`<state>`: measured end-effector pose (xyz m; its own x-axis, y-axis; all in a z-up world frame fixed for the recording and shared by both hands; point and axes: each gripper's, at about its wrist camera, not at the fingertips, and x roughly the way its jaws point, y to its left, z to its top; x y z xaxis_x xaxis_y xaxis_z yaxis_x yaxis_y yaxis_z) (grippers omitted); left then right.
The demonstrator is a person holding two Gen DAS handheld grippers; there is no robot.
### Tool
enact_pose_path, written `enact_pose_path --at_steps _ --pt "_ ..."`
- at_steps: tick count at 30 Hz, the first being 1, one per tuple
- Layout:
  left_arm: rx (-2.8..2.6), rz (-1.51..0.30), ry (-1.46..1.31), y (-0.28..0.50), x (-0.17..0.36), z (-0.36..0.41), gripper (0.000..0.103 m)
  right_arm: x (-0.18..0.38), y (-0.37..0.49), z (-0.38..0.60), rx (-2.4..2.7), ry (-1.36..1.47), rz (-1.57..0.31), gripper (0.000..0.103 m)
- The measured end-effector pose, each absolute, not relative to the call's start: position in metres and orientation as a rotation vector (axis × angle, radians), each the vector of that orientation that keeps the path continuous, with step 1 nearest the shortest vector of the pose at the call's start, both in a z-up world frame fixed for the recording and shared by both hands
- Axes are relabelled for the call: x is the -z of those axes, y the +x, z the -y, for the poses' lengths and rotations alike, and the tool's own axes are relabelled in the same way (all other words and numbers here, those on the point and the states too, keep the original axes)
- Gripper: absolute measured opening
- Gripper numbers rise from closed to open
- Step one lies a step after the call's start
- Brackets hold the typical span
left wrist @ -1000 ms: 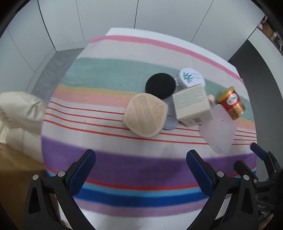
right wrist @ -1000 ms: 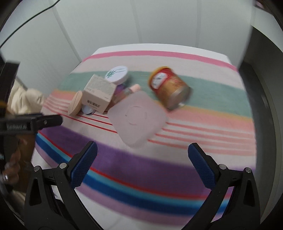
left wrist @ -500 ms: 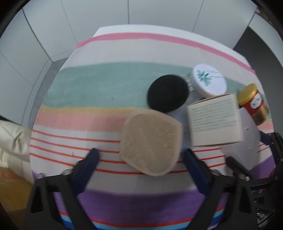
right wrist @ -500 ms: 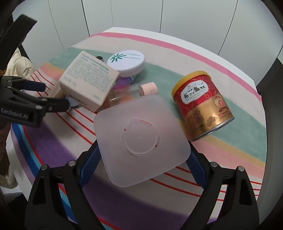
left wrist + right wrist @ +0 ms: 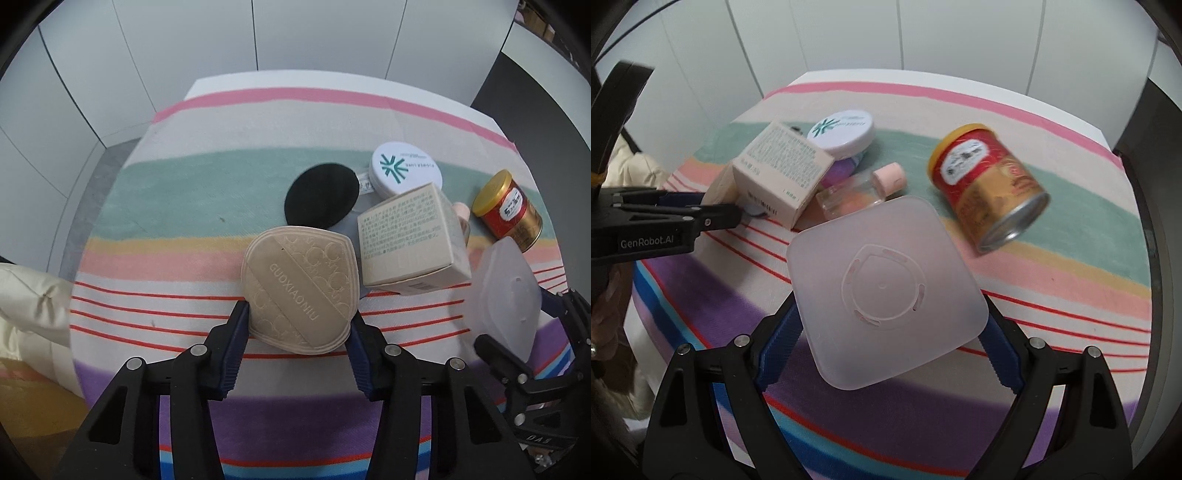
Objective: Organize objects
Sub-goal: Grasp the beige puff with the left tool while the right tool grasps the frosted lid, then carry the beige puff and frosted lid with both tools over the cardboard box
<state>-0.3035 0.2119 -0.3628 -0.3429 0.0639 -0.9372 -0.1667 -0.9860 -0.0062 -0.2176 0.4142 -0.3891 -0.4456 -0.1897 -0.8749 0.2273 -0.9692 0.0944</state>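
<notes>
My left gripper (image 5: pixel 297 332) is shut on a beige embossed powder puff (image 5: pixel 301 284) that lies on the striped cloth (image 5: pixel 184 184). My right gripper (image 5: pixel 890 332) is shut on a frosted square plastic lid (image 5: pixel 886 291), held tilted just above the cloth; the lid also shows in the left wrist view (image 5: pixel 506 291). A beige carton (image 5: pixel 406 240) sits right of the puff, with a black round pad (image 5: pixel 321 199) and a white round jar (image 5: pixel 404 173) behind it. A red and gold can (image 5: pixel 988 188) lies on its side.
A small clear bottle with a pink cap (image 5: pixel 864 192) lies between the carton (image 5: pixel 783 173) and the lid. A purple item (image 5: pixel 842 170) shows under the white jar (image 5: pixel 844 131). A cream cushion (image 5: pixel 29 306) sits off the table's left edge. White wall panels stand behind.
Both grippers moved forward and down and closed: the left onto the beige puff, the right onto the frosted lid. The lid now sits tilted between the right fingers.
</notes>
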Motion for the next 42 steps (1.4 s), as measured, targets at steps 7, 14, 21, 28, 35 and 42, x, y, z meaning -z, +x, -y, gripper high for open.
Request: enact_pose_path --at_steps 7,14,21,28,35,42 --pt "-2.474 -0.095 -1.686 -0.298 0.34 -0.21 0.051 0.372 -0.22 -0.417 2.528 1.482 0.004 0.091" --pt "-2.52 -0.097 -1.635 -0.289 0.303 -0.202 0.051 0.338 -0.214 -0.426 2.596 1.455 0.046 0.091" --pt "-2.571 -0.086 -1.564 -0.282 0.255 -0.198 0.051 0.289 -0.212 -0.432 2.686 1.402 0.042 0.091" --pt "-2.64 -0.13 -1.451 -0.266 0.19 -0.199 0.051 0.232 -0.202 -0.433 2.768 1.339 0.046 0.091" --pt "-2.7 -0.105 -1.36 -0.255 0.124 -0.192 0.051 0.172 -0.189 -0.425 2.824 1.246 0.031 0.091" --pt "-2.753 -0.132 -1.238 -0.239 0.06 -0.194 0.051 0.117 -0.178 -0.419 2.844 1.191 0.041 0.091"
